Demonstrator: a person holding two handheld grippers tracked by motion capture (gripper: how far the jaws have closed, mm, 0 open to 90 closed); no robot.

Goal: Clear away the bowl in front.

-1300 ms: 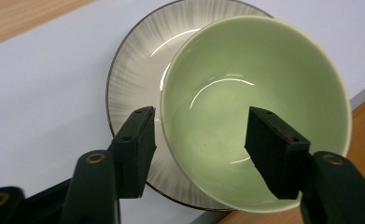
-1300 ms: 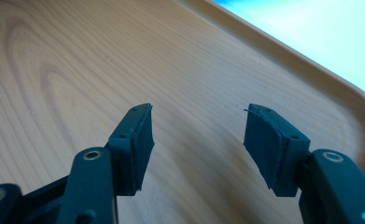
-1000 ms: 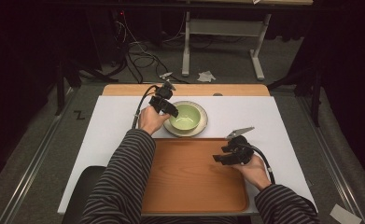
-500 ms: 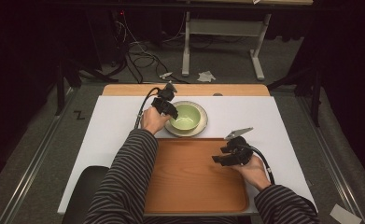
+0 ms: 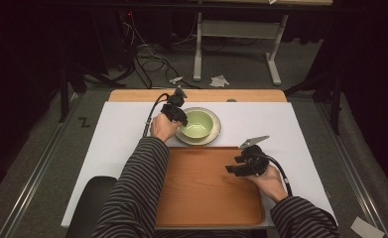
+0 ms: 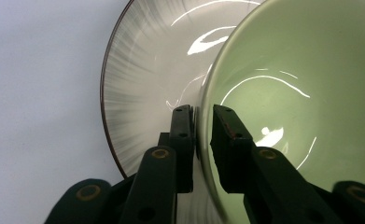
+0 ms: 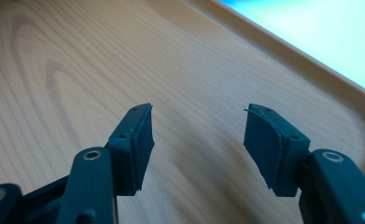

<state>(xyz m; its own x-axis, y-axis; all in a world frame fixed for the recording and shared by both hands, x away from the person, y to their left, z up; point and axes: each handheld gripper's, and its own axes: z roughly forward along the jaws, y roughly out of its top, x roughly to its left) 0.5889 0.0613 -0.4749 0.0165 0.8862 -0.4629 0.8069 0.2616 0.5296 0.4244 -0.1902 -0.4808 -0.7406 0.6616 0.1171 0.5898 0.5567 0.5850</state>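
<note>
the green bowl (image 5: 197, 124) sits on a plate (image 5: 216, 135) at the far middle of the white bench (image 5: 117, 144), just behind the wooden tray (image 5: 201, 198). left tool (image 6: 202, 122) is clenched on the bowl's near-left rim, one jaw inside, one outside. right tool (image 7: 196, 135) hangs over the tray's right part, jaws spread, grasping nothing.
</note>
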